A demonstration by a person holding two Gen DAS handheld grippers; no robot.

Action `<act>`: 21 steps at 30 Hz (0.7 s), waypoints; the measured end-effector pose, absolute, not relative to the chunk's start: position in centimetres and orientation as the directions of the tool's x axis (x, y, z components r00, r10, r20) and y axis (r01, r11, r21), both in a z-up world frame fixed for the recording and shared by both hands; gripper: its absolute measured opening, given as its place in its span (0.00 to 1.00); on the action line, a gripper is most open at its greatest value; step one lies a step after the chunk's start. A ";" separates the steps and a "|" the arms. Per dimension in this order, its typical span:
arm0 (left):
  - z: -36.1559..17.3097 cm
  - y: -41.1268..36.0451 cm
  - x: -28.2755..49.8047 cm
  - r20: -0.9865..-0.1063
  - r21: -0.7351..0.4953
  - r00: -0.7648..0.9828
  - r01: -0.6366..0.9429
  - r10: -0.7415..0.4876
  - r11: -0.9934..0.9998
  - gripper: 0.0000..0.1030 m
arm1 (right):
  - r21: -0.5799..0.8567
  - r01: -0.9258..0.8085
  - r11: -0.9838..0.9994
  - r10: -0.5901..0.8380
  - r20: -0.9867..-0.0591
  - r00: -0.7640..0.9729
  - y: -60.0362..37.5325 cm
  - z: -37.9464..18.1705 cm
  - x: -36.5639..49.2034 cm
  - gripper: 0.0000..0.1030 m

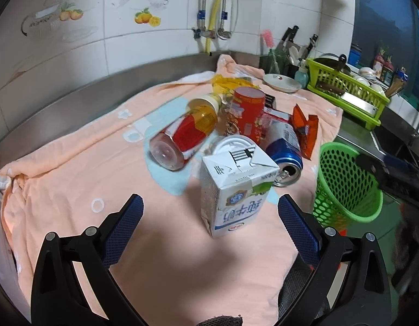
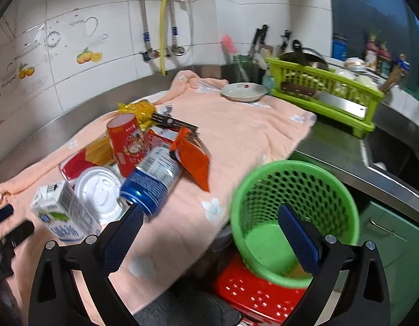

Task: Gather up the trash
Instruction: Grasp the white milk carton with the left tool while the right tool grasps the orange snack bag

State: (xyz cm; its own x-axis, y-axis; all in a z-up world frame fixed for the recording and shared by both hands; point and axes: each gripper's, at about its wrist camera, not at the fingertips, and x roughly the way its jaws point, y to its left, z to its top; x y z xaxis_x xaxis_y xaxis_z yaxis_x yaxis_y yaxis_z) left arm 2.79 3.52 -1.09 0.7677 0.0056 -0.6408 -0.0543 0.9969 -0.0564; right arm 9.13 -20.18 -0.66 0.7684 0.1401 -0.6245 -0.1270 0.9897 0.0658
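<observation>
I hold both the left gripper (image 1: 210, 207) and right gripper (image 2: 209, 218) with jaws wide and empty, the milk carton (image 1: 233, 193) upright before my left, the green basket (image 2: 293, 217) under my right.

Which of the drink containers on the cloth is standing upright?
The tall red cylindrical can stands upright. The blue can and the clear bottle lie on their sides.

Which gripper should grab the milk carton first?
Left. The left gripper is open, with the upright milk carton just ahead between its fingers. The right gripper is open facing the green basket.
</observation>
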 end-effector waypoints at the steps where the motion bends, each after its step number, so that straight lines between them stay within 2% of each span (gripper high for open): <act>1: -1.3 3.4 3.0 -0.646 -0.058 0.763 -0.045 -0.003 0.997 0.95 | 0.070 -0.140 0.988 0.153 -0.625 0.766 -20.0 -0.7 10.0 0.93; 13: -3.0 3.7 4.8 -0.667 -0.056 0.742 0.039 -0.066 0.998 0.95 | 0.103 -0.277 0.955 0.277 -0.637 0.719 -18.4 -1.8 16.8 0.92; 21: -3.5 3.9 7.0 -0.664 -0.089 0.713 0.222 -0.224 0.971 0.95 | 0.140 -0.312 0.940 0.324 -0.660 0.678 -18.4 -3.1 19.4 0.82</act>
